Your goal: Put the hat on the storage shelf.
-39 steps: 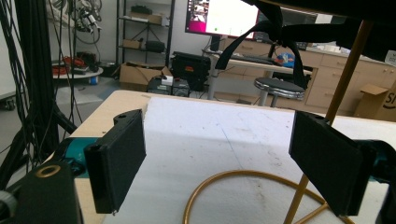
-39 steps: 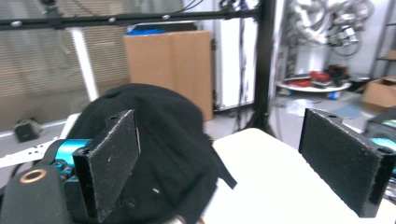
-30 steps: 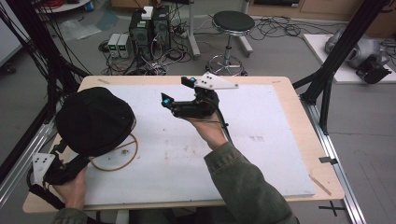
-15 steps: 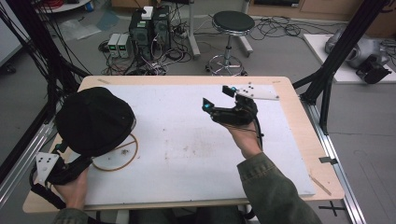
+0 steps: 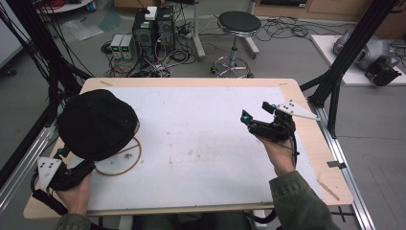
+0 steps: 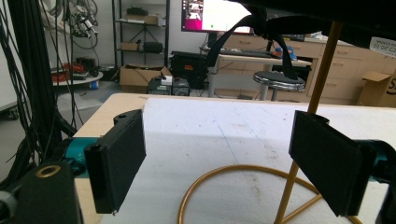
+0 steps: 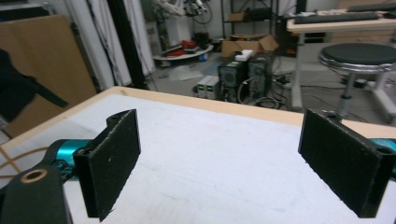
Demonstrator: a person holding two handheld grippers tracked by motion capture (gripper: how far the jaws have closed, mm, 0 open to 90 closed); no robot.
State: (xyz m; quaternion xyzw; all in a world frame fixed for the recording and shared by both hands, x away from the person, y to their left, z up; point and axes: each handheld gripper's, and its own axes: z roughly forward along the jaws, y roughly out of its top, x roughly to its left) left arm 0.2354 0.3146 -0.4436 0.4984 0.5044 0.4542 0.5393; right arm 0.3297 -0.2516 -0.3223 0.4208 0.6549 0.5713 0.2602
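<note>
Near the counter's left edge, a black cap (image 5: 95, 123) is perched on a gold stand (image 6: 299, 140); both grippers' fingers (image 7: 112, 158) are spread wide, holding nothing.

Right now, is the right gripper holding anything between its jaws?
No: in the right gripper view the right gripper has its jaws spread wide, with just the bare white table between them.

— Where does the stand (image 5: 117, 158) sit?
— On the counter (image 5: 201, 143), near its left front corner; the hat (image 5: 97, 123) rests on top of it.
— And the tongs?
— Left tongs (image 6: 219, 172) just before the stand; right tongs (image 5: 258, 120) well to its right, above the counter.
</note>
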